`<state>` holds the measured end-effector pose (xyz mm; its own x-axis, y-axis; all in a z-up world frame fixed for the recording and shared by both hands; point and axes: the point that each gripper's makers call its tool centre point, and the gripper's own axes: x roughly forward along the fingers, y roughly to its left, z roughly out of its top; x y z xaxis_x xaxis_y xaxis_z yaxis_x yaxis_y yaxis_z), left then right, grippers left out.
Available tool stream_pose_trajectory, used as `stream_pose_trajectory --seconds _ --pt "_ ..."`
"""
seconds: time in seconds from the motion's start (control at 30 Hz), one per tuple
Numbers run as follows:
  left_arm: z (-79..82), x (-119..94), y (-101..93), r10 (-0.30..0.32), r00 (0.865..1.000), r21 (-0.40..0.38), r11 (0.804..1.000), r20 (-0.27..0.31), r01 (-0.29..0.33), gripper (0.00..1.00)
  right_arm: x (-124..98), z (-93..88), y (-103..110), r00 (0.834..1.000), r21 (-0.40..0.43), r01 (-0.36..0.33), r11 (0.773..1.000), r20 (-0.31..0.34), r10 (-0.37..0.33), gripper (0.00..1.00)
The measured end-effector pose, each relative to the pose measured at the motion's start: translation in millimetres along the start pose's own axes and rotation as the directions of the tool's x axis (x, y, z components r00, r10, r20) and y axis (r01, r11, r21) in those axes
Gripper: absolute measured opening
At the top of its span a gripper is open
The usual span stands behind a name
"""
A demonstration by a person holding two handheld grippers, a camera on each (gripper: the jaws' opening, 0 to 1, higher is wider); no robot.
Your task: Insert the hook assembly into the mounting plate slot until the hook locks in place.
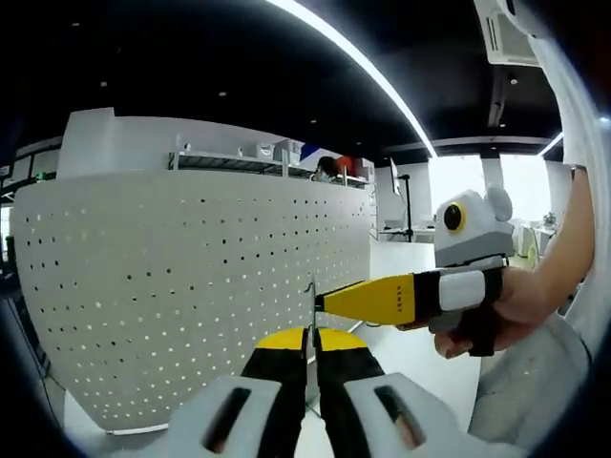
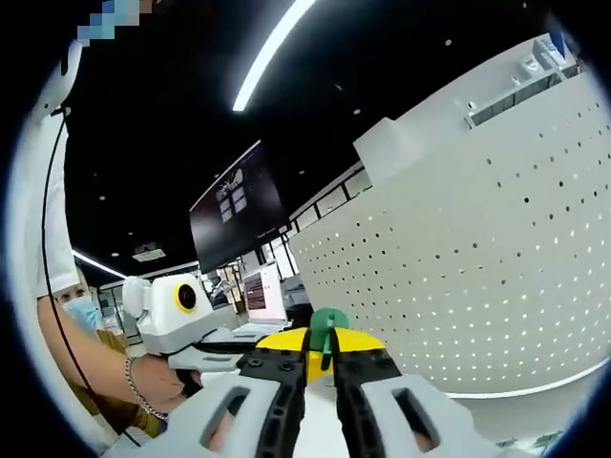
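The left gripper (image 1: 310,367) pinches a thin metal hook (image 1: 310,320) before the white pegboard (image 1: 191,286); the right gripper (image 2: 320,367) (jaws nearly together) clamps a green piece (image 2: 327,324)

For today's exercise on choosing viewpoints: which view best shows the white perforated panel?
The left gripper view: the white perforated panel spans most of it, top edge to bottom edge. The right gripper view shows the panel at a slant, cut off at the right.
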<state>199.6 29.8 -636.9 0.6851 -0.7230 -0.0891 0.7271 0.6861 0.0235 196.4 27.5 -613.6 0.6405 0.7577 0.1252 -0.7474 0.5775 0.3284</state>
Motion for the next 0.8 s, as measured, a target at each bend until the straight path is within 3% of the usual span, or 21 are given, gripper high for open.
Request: stream_pose_trajectory --seconds 0.37,0.8 --pt "-0.4 -2.2 1.4 0.015 1.000 -0.016 1.000 0.003 -0.015 0.02 0.8 -3.8 -1.9 1.000 -0.010 0.016 1.000 -0.015 -0.016 0.02" --pt "2.4 1.4 2.7 0.023 1.000 -0.023 0.999 0.011 -0.022 0.01 1.0 0.3 -4.7 0.999 -0.016 0.041 0.999 0.012 -0.041 0.01"
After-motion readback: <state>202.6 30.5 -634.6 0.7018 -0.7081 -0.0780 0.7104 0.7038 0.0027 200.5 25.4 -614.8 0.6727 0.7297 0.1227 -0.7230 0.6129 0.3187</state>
